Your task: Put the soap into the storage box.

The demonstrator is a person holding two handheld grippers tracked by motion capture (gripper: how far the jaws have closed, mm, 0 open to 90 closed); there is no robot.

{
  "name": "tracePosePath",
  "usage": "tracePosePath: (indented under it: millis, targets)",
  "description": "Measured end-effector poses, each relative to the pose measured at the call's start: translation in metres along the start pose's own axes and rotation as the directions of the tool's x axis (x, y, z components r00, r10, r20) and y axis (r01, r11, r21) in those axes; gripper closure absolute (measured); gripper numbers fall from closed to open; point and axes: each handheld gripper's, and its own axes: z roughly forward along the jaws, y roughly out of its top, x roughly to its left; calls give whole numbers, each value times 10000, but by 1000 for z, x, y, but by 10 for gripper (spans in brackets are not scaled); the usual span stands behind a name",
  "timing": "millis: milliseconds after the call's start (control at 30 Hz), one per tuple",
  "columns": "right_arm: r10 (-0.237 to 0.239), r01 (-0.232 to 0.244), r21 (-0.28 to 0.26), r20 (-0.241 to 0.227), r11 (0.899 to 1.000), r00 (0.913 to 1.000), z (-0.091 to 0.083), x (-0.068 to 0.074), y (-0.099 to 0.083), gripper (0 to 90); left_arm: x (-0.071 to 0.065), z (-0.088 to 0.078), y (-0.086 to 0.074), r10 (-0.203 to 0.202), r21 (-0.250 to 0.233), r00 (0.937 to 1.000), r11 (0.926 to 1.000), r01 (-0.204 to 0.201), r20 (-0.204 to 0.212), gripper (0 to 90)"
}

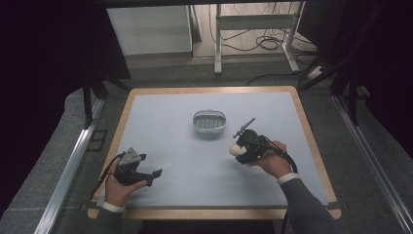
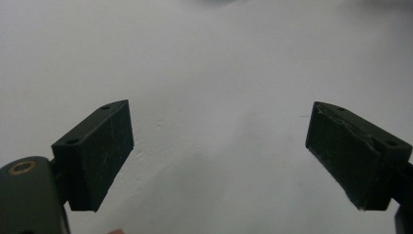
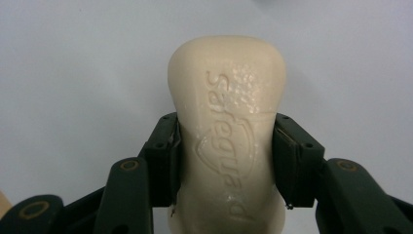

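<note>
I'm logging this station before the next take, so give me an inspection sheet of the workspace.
Surface: pale blue mat on a wood-edged table, no spills seen.
Job's things: cream soap bar clamped at its middle; soap dish sits on the mat, apart from both grippers.
Clutter: nothing seen.
Grippers: right gripper shut on the soap bar; left gripper open, nothing between its pads.
Cables: a black cable trails from the right gripper; more cables lie on the floor beyond the table.
Surroundings: metal frame legs behind, dark curtains at the sides.

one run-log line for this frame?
right gripper: shut on soap bar, off the mat | left gripper: open, empty, near table edge | soap dish: mid-table, empty
</note>
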Motion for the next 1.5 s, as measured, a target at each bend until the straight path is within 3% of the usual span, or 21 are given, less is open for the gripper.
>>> tracePosePath:
  millis: [333,467,767,833,1000,1367,1500]
  targets:
    - [-117,114,-244,-139,9996,9998,-3,-5,8,494,0,-1,0,-22,-27,10000,10000,22,15,110]
    - [-308,292,-586,-259,9979,9992,-3,-8,14,494,0,0,0,16,35,10000,10000,-16,32,110]
    - [-425,402,-692,-330,9968,9986,-3,-15,25,494,1,0,-1,18,33,10000,10000,-18,50,109]
    - [-380,355,-723,-330,9967,9987,-3,-18,26,494,4,-1,-2,-254,-69,9994,9996,256,242,110]
    - [-445,417,-773,-347,9961,9984,-2,-21,30,494,7,-2,-4,-382,-69,9992,9992,383,138,110]
    - [-572,546,-909,-258,9944,9980,-6,-29,44,494,5,-1,-4,-312,-16,9993,9995,312,197,111]
    - [-554,499,-1103,-473,9926,9973,-9,-34,50,494,5,0,-4,-307,19,9993,9995,306,230,112]
